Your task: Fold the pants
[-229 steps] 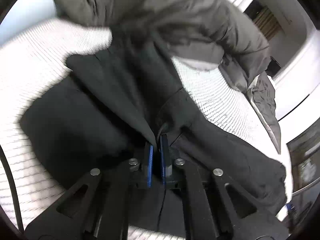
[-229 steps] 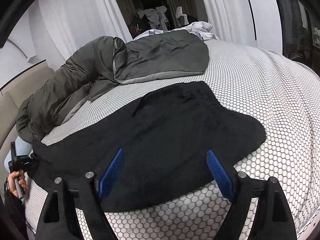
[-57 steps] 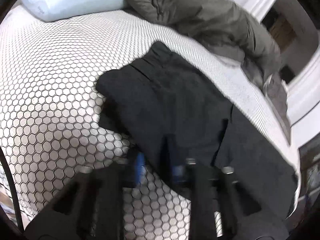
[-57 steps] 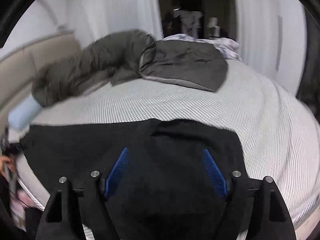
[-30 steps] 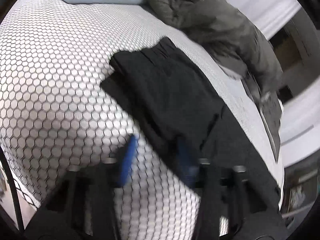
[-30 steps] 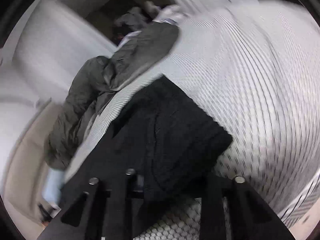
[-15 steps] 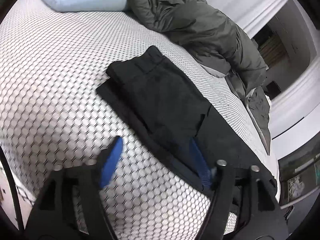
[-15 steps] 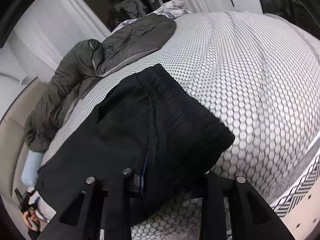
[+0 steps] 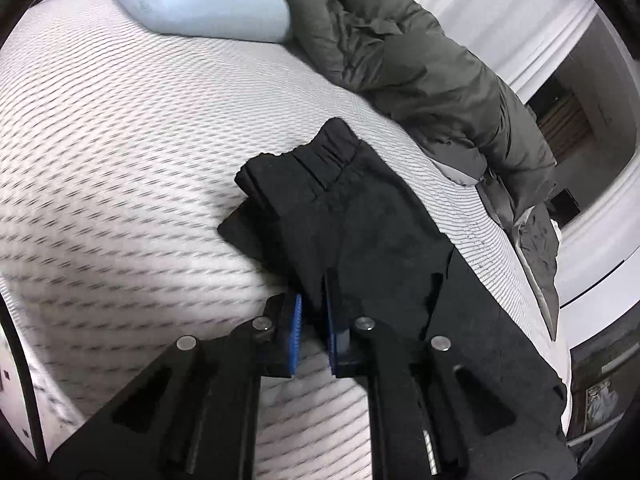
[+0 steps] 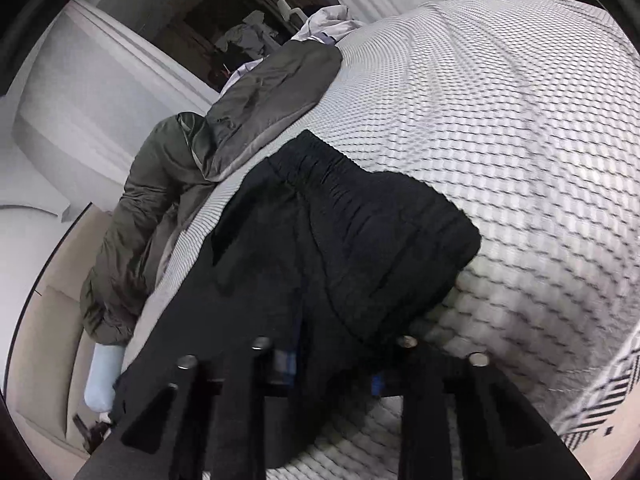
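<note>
The black pants [image 9: 360, 232] lay folded on the white honeycomb-patterned bed [image 9: 120, 140], stretched out as a long dark strip between the two claws. In the left wrist view the left claw [image 9: 313, 322] sat at the near edge of the pants, its two blue pads close together. Its jaws were closing, and a thin fold of the black cloth ran down between the pads, which appeared to pinch it. Just ahead of this claw the pants lay in two stacked layers, with a gathered elastic band at the far end. Farther ahead and to the right sat a rumpled grey duvet [image 9: 420, 72], and ahead to the left a pale blue pillow [image 9: 200, 0].

In the right wrist view the right claw [image 10: 334, 364] was at the other end of the pants [image 10: 360, 248]. Its jaws were also closing. A thick bunch of black cloth filled the space between the fingers and hid most of the blue pads, so it seemed to grip the cloth, though the contact itself was hidden. The ribbed waistband lay just ahead of this claw, curving up and to the right. Beyond it, ahead and to the left, lay the duvet [image 10: 272, 96], with the pillow [image 10: 102, 376] low at the left, beside the claw. Both views were somewhat blurred.
</note>
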The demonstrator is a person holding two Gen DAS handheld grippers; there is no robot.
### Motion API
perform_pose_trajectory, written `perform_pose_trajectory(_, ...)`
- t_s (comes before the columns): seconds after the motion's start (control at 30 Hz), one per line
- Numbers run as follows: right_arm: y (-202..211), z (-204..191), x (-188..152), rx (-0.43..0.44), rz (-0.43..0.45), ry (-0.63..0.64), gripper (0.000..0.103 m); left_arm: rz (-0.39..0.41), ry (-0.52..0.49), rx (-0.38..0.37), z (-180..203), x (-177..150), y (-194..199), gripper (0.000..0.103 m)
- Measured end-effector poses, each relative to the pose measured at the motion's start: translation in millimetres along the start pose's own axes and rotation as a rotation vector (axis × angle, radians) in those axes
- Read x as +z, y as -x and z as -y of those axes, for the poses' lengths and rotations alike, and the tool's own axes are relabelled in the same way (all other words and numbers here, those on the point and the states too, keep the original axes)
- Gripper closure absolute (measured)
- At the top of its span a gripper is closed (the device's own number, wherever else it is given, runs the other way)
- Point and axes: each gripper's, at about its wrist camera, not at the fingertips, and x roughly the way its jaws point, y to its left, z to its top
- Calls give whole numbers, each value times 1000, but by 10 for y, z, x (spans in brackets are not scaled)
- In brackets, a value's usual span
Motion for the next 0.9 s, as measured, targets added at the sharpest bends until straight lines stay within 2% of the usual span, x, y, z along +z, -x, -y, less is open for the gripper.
perform_pose_trajectory(0.07,-53,-157,-10,-5,4,44,87,-12,14,8,-118,-3,20,95)
perform_pose_trajectory(0.13,-39,-288,-27,-42,11,113,88,-28,30,-10,-452,-80,186,95)
perform_pose_trajectory(0.2,25,-278,-43,-50,9,152,87,-31,13,3,-413,-84,198,95)
perform_pose_trajectory(0.23,28,-210,-49,-51,-2,137,87,-36,5,9,-458,-80,142,91)
perform_pose_trajectory(0.3,-45,-19,-110,-60,-55,112,76,-37,-16,20,-438,-97,127,91)
perform_pose_trajectory(0.37,-11,14,-139,-30,-52,132,72,-46,-31,13,-422,-104,186,85)
perform_pose_trajectory(0.4,55,-13,-138,-48,-48,155,62,-44,-31,9,-436,-111,247,73)
perform_pose_trajectory(0.43,152,-41,-132,-81,-27,180,56,-36,-35,11,-403,-106,298,56)
perform_pose_trajectory(0.47,237,-57,-119,-112,-5,196,48,-21,-43,18,-399,-114,397,47)
perform_pose_trajectory(0.5,347,-61,-97,-153,26,208,45,5,-58,26,-374,-130,504,38)
perform_pose_trajectory(0.53,432,-42,-76,-168,51,200,45,21,-78,31,-338,-139,582,36)
perform_pose_trajectory(0.63,539,120,12,-97,75,76,48,26,-154,13,-125,-169,688,32)
perform_pose_trajectory(0.67,514,164,24,-94,76,50,65,19,-165,-1,-48,-187,679,31)
perform_pose_trajectory(0.7,466,199,23,-104,71,37,73,5,-183,-21,40,-215,651,30)
perform_pose_trajectory(0.77,344,278,-28,-189,34,56,74,-15,-207,-29,178,-263,584,29)
perform_pose_trajectory(0.83,351,250,-65,-211,27,90,74,-41,-234,-39,311,-337,500,20)
perform_pose_trajectory(0.87,395,222,-65,-211,34,109,71,-50,-245,-46,372,-362,471,20)
perform_pose_trajectory(0.9,452,174,-44,-216,43,127,61,-59,-261,-53,440,-397,439,20)
